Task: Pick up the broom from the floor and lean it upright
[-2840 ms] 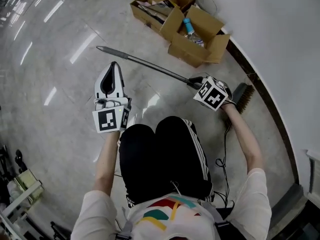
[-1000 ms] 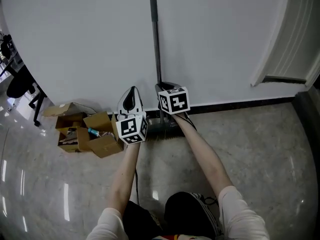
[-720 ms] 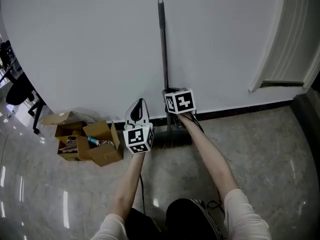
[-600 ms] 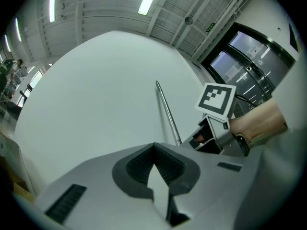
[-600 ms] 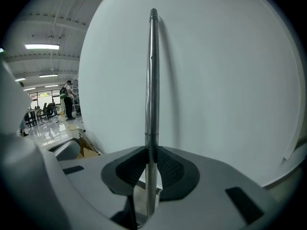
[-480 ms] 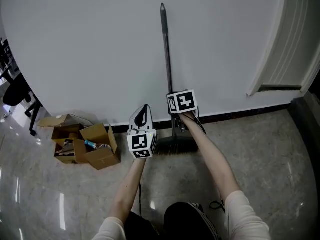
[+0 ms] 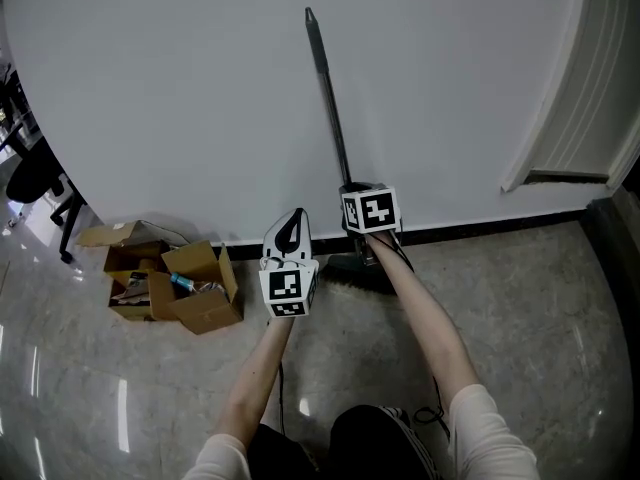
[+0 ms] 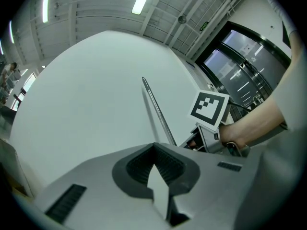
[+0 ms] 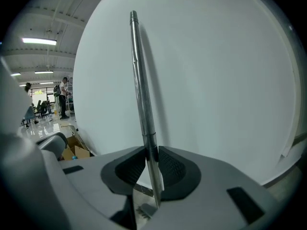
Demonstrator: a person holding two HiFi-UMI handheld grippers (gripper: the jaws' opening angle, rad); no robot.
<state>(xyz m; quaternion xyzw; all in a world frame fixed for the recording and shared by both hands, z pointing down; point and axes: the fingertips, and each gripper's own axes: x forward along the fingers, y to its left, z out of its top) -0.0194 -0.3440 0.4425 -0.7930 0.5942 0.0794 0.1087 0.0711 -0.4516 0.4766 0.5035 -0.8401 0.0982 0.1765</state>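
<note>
no legible text, no readable labels

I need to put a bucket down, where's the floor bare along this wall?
Bare floor runs from the broom right to the white frame, and also in front of the boxes. It is tight between boxes and broom.

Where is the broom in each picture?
Head view: the broom slants up the middle.
Left gripper view: thin and slanted, centre.
Right gripper view: straight up, pinched in the right tongs.
Shared landmark: the white wall behind it.
</note>
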